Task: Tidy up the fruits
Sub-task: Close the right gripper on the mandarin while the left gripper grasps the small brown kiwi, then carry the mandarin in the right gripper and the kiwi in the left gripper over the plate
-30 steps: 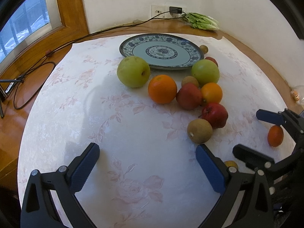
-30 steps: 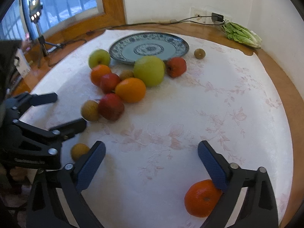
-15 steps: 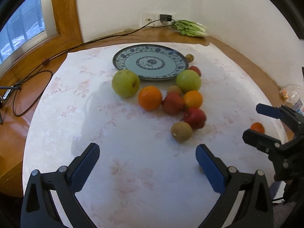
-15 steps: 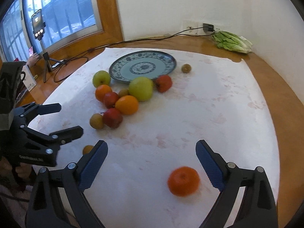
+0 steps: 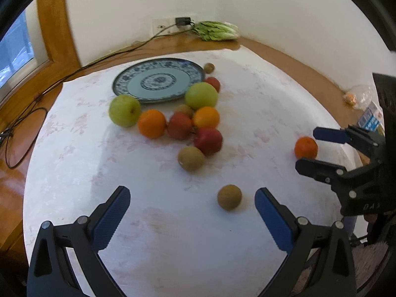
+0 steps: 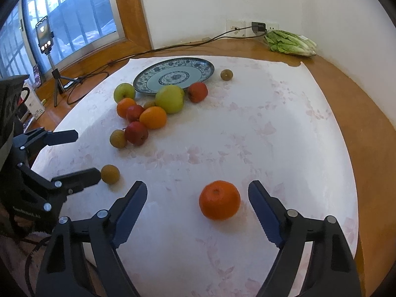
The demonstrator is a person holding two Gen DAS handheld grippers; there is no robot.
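Both tongs are spread and pinching nothing. Your right tongs [image 6: 198, 198] have just been closing in a bit, with the orange [image 6: 219, 200] sitting between the pads but not touched yet: there's a gap on both sides. Your left tongs [image 5: 191, 209] hang wide over a small brown fruit [image 5: 229, 196], which sits nearer the right pad, on the cloth-covered surface [image 6: 284, 128].

The rest of the fruit is bunched in a pile [image 6: 148, 113] just in front of the plate [image 6: 173, 74], which has nothing on it, so I'd say the sorting hasn't really started.

What could go wrong: the orange is round and off-centre toward your right pad. If you squeeze from where you are, that pad probably hits first and just rolls it away, maybe toward the near edge. Same deal with the brown fruit on the left, it's small and would likely squirt out of a lopsided pinch. Your two tongs are also close together, so watch you don't clip one with the other.

Writing: there's lettering on the left tongs' body in the right view, too small and blurry to read. Same for the boxes by the window.
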